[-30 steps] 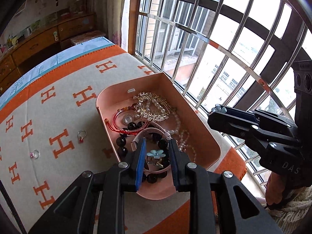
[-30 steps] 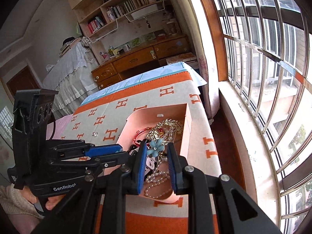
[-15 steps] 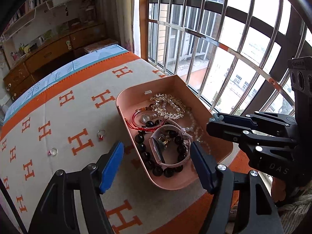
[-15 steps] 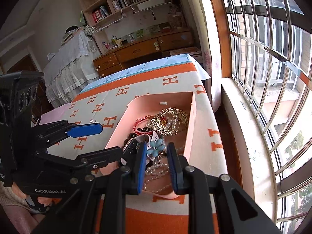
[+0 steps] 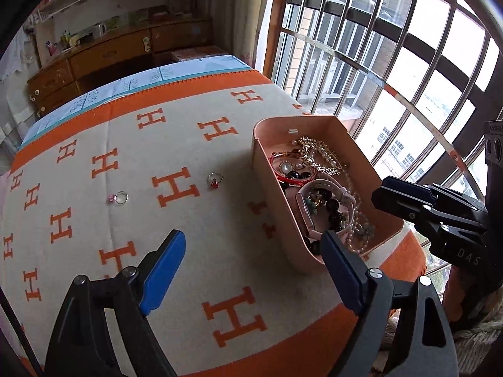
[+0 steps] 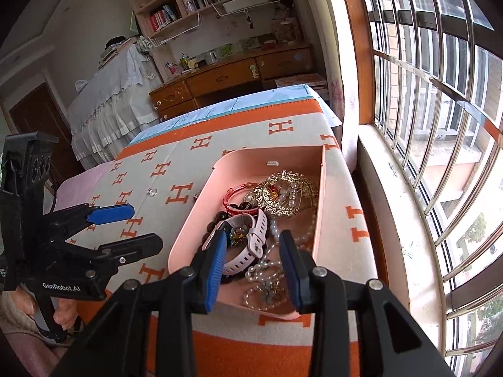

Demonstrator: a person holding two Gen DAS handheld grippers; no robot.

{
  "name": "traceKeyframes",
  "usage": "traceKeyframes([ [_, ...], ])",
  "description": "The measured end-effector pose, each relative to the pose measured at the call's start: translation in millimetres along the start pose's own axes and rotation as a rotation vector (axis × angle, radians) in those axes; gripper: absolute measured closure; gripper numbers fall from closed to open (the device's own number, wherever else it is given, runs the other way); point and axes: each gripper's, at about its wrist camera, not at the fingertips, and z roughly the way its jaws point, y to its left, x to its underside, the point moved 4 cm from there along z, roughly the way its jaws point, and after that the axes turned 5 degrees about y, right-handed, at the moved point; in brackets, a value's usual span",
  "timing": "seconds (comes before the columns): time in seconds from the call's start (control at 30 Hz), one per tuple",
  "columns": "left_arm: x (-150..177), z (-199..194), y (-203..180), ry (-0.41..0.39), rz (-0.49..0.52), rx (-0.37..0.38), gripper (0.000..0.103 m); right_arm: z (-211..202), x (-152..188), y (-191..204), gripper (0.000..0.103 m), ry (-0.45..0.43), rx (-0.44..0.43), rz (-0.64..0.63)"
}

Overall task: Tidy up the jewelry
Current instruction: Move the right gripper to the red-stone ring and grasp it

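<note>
The left gripper [image 5: 251, 251] is opening, its blue-padded jaws wide over the cream-and-orange H-patterned blanket [image 5: 176, 144] with nothing between them. The pink open-topped plastic tray [image 5: 364, 154] of jewelry sits at two o'clock from its fingers. A silver ring with a red stone [image 5: 215, 179] lies at twelve o'clock, a silver ring with a pink stone [image 5: 119, 197] at eleven. The right gripper [image 6: 254, 262] is opening too, gripping nothing, above the tray's white-strapped watch [image 6: 251, 245] and pearl strands [image 6: 267, 270].

We see 2 rings [image 5: 215, 179] [image 5: 119, 197] on the blanket [image 5: 176, 144], left of the tray [image 5: 267, 194]; in it lie a watch [image 6: 248, 242] and bracelets [image 6: 235, 199].
</note>
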Motion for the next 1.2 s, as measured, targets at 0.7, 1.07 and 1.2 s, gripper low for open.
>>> traceKeyframes([
  [0.7,-14.1,-39.3,124.0,-0.056,-0.162,-0.165,0.017,20.0,-59.9,80.9,0.068,0.020,-0.057,-0.076],
  [1.07,-26.3,16.7,140.9,0.009,0.054,-0.114,0.021,87.7,-86.6,100.2,0.068,0.253,-0.140,0.184],
  [1.2,-28.0,39.1,148.3,0.056,0.130,-0.083,0.025,111.0,-85.3,98.5,0.068,0.328,-0.065,0.268],
])
